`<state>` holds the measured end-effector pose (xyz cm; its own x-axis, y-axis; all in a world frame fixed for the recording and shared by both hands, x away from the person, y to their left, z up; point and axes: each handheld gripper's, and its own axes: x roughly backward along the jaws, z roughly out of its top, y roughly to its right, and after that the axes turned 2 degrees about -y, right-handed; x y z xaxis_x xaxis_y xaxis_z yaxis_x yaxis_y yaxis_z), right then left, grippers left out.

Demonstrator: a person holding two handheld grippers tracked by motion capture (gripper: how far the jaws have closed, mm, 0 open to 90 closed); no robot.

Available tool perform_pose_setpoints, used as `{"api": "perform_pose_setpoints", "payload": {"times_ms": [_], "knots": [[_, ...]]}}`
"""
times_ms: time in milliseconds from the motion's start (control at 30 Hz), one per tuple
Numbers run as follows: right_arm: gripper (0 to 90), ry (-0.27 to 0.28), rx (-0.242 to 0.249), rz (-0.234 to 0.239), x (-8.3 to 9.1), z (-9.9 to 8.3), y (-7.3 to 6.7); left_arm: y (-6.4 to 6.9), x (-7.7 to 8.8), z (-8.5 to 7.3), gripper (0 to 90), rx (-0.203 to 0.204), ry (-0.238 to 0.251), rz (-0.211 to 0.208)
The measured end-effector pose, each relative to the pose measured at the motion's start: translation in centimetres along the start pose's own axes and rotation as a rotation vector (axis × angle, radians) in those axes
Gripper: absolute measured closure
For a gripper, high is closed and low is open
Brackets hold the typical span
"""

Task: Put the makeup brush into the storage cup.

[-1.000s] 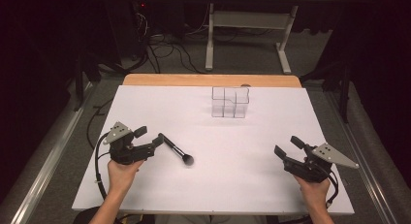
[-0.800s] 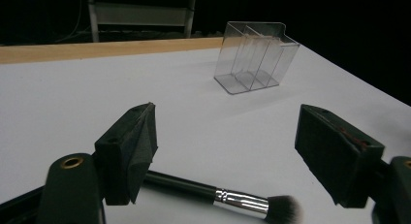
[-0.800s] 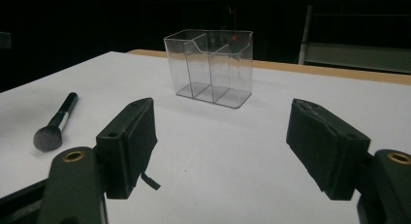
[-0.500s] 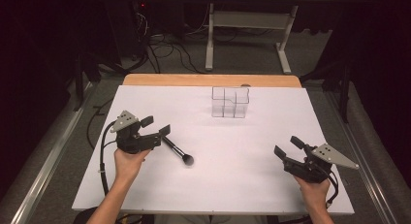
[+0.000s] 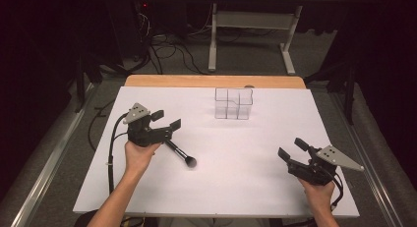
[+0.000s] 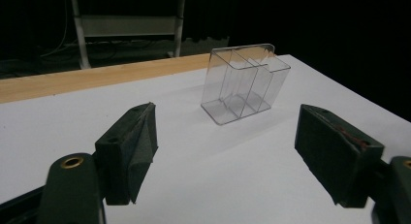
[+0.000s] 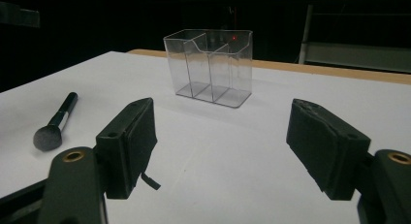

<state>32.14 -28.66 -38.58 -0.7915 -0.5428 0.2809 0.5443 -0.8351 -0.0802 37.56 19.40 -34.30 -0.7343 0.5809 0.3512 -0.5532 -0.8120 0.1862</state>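
The left gripper (image 5: 167, 120) has lifted off the brush (image 5: 180, 154) and swung toward the far side since a second ago, its jaws spread wide with nothing between them. The brush lies flat on the white surface (image 5: 246, 153) just beside that hand, long axis diagonal: the dark handle runs toward the far left, the fluffy head points toward the near right. A clear organizer (image 5: 234, 103) with upright compartments stands well apart near the far edge. The right gripper (image 5: 293, 149) hovers at the near right, released and holding nothing.
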Motion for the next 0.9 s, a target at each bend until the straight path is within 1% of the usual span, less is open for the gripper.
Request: {"api": "perform_pose_setpoints", "payload": {"times_ms": [233,367,467,567,600,667,733,900], "knots": [[27.8,-0.006,-0.005,0.006,-0.1,0.0,-0.1,-0.1,-1.1,0.7,23.8,0.0,-0.011,-0.001],[27.9,-0.005,-0.005,0.003,-0.1,0.0,0.0,0.0,-1.5,0.9,23.8,0.004,-0.007,-0.005],[27.8,-0.005,-0.003,0.004,-0.1,0.0,0.0,0.1,-1.9,1.1,23.8,-0.001,-0.01,-0.005],[27.8,-0.009,-0.001,0.004,-0.1,0.0,-0.1,0.3,-2.7,1.4,23.8,-0.004,-0.019,-0.008],[27.8,-0.009,-0.001,0.004,-0.1,0.0,-0.1,0.3,-2.7,1.4,23.7,-0.004,-0.019,-0.008],[27.8,-0.011,0.0,0.004,-0.2,0.0,-0.1,0.4,-3.2,1.6,23.7,-0.012,-0.03,-0.008],[27.8,-0.008,0.001,0.004,-0.1,0.0,0.0,0.7,-3.8,1.9,23.6,-0.021,-0.057,-0.02],[27.8,-0.011,0.004,0.009,-0.1,0.0,-0.2,0.9,-4.0,2.3,23.7,-0.036,-0.08,-0.026]]}}
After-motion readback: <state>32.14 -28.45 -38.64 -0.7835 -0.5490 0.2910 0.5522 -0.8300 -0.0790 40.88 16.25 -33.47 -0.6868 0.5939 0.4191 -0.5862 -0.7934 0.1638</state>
